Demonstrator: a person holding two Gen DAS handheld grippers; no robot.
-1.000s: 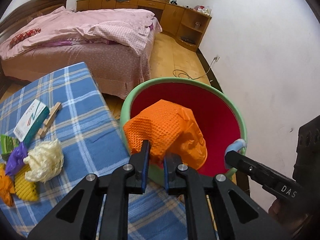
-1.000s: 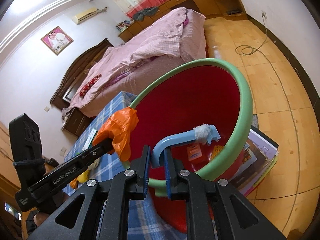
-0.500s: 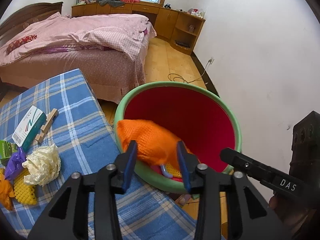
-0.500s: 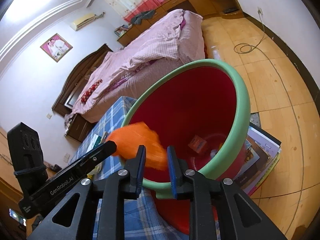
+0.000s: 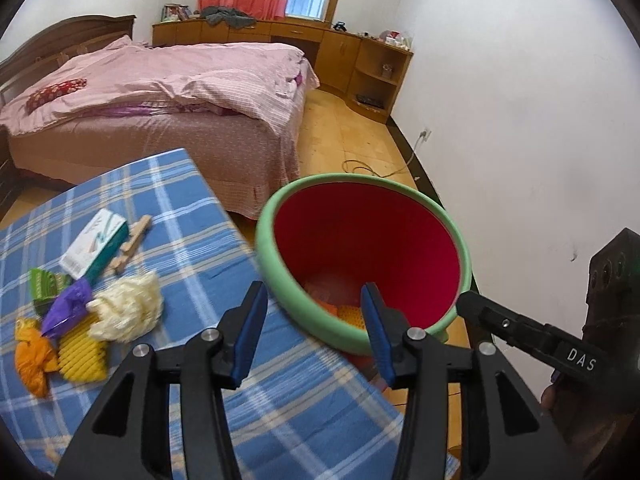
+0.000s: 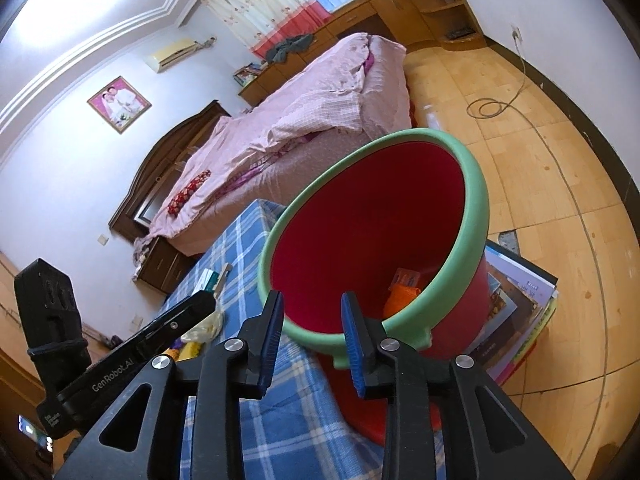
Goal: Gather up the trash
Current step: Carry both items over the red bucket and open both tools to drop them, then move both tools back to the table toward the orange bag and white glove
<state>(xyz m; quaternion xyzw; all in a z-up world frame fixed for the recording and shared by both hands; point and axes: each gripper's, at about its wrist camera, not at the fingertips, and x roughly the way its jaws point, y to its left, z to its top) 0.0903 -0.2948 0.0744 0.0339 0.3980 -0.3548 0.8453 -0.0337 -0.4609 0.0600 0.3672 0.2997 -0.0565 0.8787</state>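
Both grippers empty, fingers apart, by red bin [image 5: 372, 236]. Some trash in bin. Next: left gripper [image 5: 310, 332] goes to trash pile [image 5: 92, 312] on worktop [image 5: 192, 240], grabs piece.

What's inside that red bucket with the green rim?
At the bottom of the red bucket lie an orange mesh piece and a small orange packet. The left view also shows a yellow mesh piece. The near rim hides the rest of the bottom.

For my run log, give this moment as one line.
left gripper: open, empty | right gripper: open, empty | bin: holds trash | table: trash left
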